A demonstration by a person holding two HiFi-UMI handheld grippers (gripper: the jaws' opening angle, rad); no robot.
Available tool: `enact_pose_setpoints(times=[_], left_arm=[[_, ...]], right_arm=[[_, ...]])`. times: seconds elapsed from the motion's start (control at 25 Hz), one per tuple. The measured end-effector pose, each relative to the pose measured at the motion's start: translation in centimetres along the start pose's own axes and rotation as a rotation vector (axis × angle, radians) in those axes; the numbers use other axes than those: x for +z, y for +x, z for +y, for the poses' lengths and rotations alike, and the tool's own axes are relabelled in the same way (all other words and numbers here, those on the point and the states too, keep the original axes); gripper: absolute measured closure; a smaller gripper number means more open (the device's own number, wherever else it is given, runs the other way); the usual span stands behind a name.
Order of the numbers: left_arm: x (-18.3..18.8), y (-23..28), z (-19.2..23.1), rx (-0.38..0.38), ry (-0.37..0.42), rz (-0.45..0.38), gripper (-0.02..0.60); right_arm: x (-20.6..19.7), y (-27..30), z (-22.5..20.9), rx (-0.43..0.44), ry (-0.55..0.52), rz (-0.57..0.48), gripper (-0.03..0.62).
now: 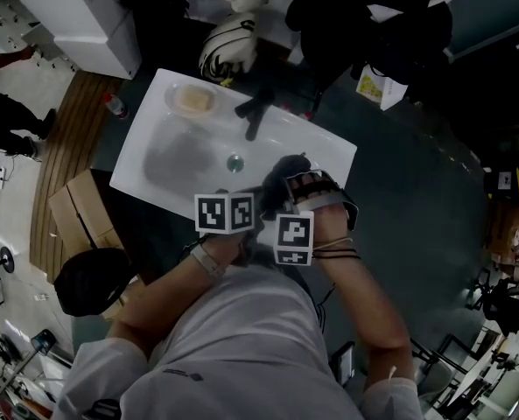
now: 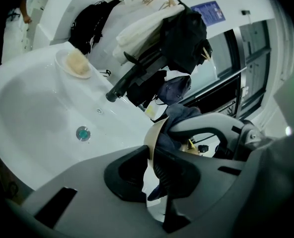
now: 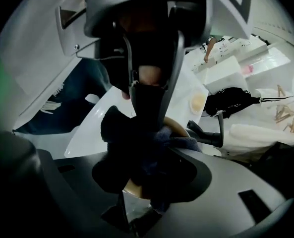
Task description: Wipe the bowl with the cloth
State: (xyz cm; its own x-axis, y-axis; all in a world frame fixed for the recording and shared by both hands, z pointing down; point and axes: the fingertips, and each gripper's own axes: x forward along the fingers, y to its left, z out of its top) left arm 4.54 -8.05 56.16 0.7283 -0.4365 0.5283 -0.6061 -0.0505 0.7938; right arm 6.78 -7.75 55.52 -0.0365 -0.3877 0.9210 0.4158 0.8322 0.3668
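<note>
Left tool (image 2: 150,168) clamped thin tan bowl (image 2: 149,136) rim; right tool (image 3: 143,176) gripped fuzzy dark-blue cloth (image 3: 177,140) inside, over glossy white sink (image 2: 28,113).

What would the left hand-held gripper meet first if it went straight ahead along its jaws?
Probably the dark cloth in the bowl it grips, then the right hand-held gripper holding that cloth; depth is unclear.

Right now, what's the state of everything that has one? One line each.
left gripper: shut on the rim of the bowl.
right gripper: shut on the cloth.
bowl: gripped at the rim, cloth inside it.
cloth: bunched, pressed into the bowl.
faucet: no water running.
soap dish: holds a soap bar.
</note>
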Motion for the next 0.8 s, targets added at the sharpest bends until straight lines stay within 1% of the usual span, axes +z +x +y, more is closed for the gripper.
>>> enact_pose_setpoints(times=[0.12, 0.2, 0.28, 0.48, 0.64, 0.8], left_arm=[[0.2, -0.1, 0.1, 0.013, 0.022, -0.015, 0.543], [0.3, -0.2, 0.2, 0.03, 0.044, -0.027, 0.541], [0.6, -0.3, 0.3, 0.042, 0.058, -0.045, 0.54], [1.5, -0.7, 0.7, 0.046, 0.053, -0.09, 0.54], [1.6, -0.6, 0.4, 0.057, 0.116, -0.091, 0.54], [1.6, -0.4, 0.1, 0.065, 0.18, -0.093, 0.537]], right_arm=[[0.0, 0.9, -0.5, -0.052, 0.057, 0.023, 0.418], [0.1, 1.3, -0.8, -0.071, 0.143, 0.028, 0.418], [0.1, 1.5, -1.4, -0.081, 0.282, 0.006, 0.419], [-0.3, 1.4, -2.9, -0.125, 0.692, -0.122, 0.433], [-1.0, 1.5, -2.9, -0.12, 0.956, -0.215, 0.439], [-1.8, 1.7, -2.6, -0.086, 1.252, -0.354, 0.447]])
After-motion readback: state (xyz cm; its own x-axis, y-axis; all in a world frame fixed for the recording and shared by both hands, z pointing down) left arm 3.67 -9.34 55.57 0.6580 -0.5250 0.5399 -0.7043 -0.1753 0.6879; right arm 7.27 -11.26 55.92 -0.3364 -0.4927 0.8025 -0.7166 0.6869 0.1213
